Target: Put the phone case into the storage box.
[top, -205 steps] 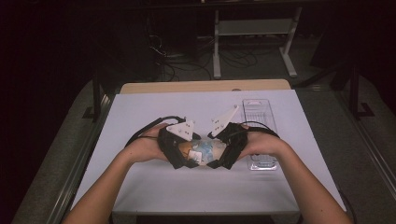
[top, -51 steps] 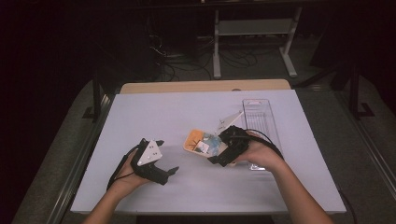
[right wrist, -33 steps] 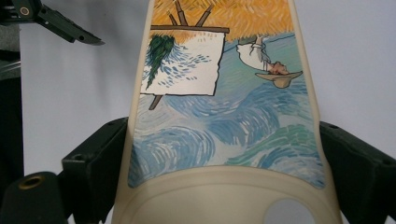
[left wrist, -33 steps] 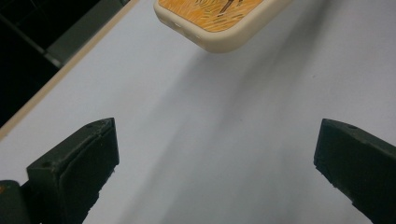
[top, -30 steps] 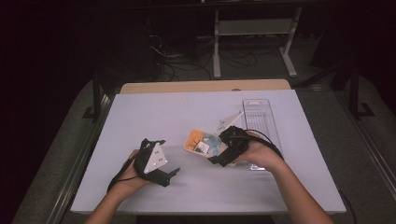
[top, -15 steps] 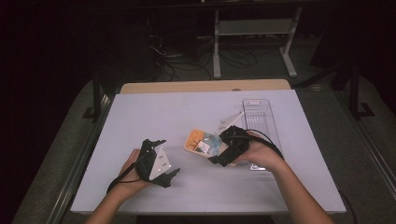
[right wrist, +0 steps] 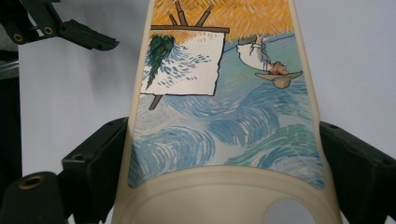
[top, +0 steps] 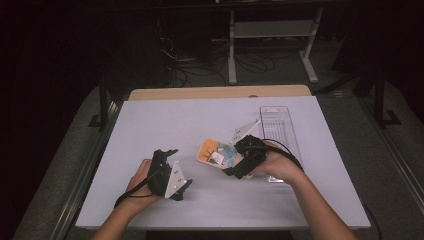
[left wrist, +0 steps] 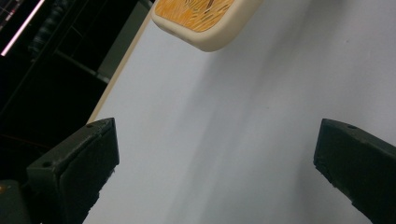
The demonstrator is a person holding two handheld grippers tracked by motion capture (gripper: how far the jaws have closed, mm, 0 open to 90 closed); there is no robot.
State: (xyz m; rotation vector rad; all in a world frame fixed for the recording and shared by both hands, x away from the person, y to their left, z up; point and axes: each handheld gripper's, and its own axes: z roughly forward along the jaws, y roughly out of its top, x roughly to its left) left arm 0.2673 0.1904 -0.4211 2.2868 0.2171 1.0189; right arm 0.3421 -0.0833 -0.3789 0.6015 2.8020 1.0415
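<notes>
High view is showing the right hand-held gripper (top: 235,167) clamping a cream phone case (top: 216,152) printed with a painted scene, just right of the frame's centre on the white tabletop (top: 165,120). Right gripper view is showing the case (right wrist: 219,116) pinched by its long sides between both black jaws, which are pressing against the cream rim, with the camera cut-out end nearest the lens. The left hand-held gripper (top: 172,187) is sitting at the lower left of centre, its jaws spread wide and holding nothing; left gripper view is showing only bare tabletop between them, with a corner of the case (left wrist: 205,23) at the top edge.

Judging from this, the step in hand is carrying or presenting the case with one gripper while the other is waiting apart. The next move is probably calling for a steady, level hold and a gentle set-down or hand-over.

A clear plastic tray (top: 279,130) is lying just beside the right hand, toward the frame's right, so swinging that way is looking tight. Open room is lying across the upper left and centre of the tabletop, and the near edge is running close below both hands.
</notes>
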